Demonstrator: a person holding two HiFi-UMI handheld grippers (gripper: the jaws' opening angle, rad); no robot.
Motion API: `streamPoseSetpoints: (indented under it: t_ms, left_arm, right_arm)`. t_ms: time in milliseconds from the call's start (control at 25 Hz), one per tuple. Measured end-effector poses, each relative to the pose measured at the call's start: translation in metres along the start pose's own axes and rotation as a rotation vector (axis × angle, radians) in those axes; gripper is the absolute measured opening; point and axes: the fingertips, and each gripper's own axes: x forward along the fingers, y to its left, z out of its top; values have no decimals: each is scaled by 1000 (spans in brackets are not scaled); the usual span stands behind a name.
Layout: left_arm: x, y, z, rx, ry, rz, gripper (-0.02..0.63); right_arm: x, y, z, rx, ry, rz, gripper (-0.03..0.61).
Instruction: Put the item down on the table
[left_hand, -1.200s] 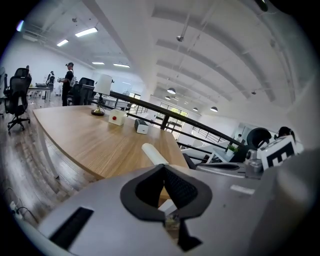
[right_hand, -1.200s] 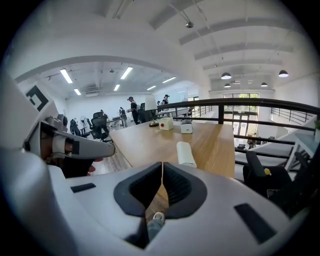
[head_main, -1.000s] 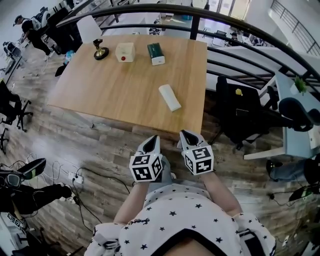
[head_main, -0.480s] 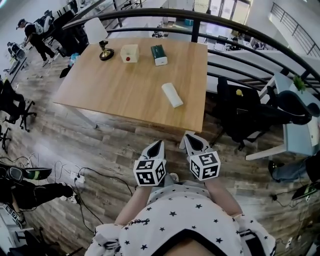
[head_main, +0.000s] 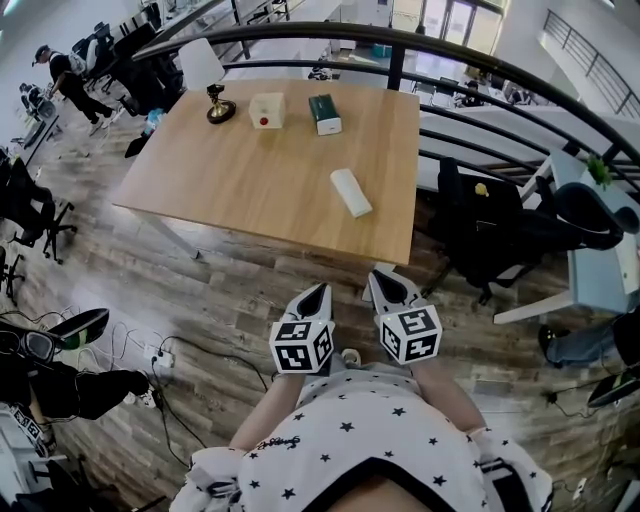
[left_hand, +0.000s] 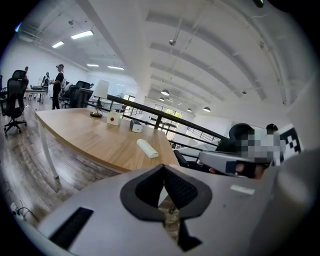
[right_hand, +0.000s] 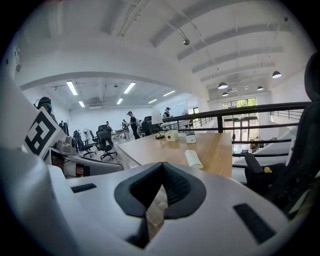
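Observation:
A white oblong item (head_main: 351, 192) lies on the wooden table (head_main: 240, 170), near its right front corner. Both grippers hang close to my body, over the floor in front of the table's near edge and apart from the item. My left gripper (head_main: 319, 289) is shut with nothing between its jaws, and its pads meet at the tip (left_hand: 163, 168). My right gripper (head_main: 379, 277) is shut and empty too (right_hand: 161, 165). The same white item (left_hand: 148, 148) (right_hand: 193, 159) shows ahead in both gripper views.
At the table's far edge stand a lamp base (head_main: 221, 104), a cream box with a red button (head_main: 267, 109) and a green and white box (head_main: 324, 113). A black office chair (head_main: 480, 225) is right of the table. A dark railing (head_main: 400, 45) curves behind. Cables and a power strip (head_main: 160, 356) lie on the floor.
The two grippers have drawn slightly back toward my body, and the view has shifted a little. Both stay shut and empty, and the white item has not moved.

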Motion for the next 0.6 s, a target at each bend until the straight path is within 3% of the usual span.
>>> streamPoseSetpoints:
  t_ms: [600]
  left_arm:
    - [6,6,5,13,8,-10,11]
  right_arm:
    - [9,3,10,31,-34,21,-6]
